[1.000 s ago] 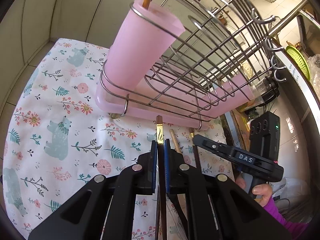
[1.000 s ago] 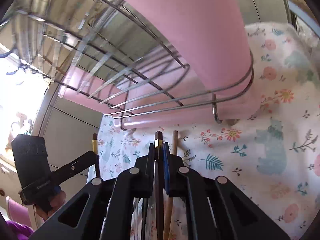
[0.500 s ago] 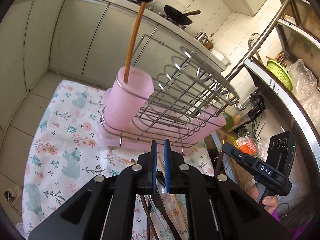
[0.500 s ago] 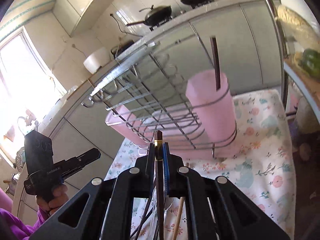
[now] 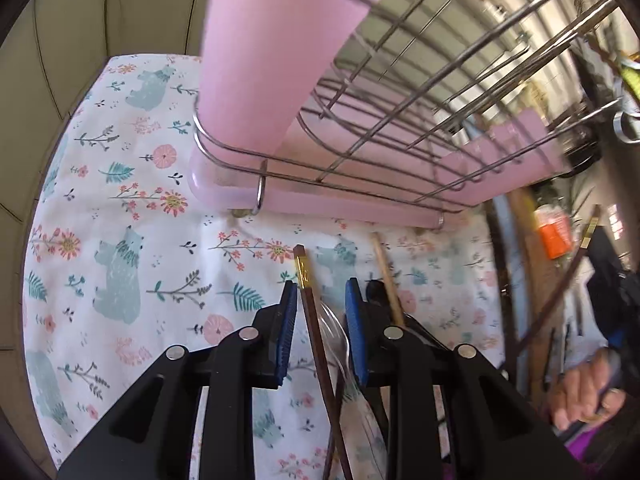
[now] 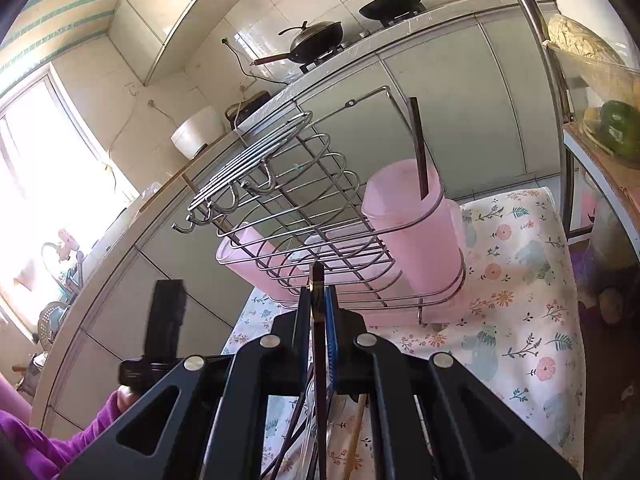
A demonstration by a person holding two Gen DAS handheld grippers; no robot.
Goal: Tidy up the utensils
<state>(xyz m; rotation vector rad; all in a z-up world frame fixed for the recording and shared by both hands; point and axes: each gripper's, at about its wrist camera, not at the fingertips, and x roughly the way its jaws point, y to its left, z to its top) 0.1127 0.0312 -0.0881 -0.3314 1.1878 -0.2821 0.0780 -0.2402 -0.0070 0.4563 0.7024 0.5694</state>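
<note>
Only the right wrist view shows a dark chopstick (image 6: 419,148) standing upright in the pink cup (image 6: 416,232). The right gripper (image 6: 319,300) clamps a second one. The left gripper (image 5: 320,304) jaws are opening around a brown, gold-banded chopstick (image 5: 316,340) lying on the floral cloth (image 5: 120,200).

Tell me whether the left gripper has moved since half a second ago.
Yes. The left gripper has dropped closer to the cloth and the pink cup, which now looms large; its jaws are opening around a dark chopstick.
</note>
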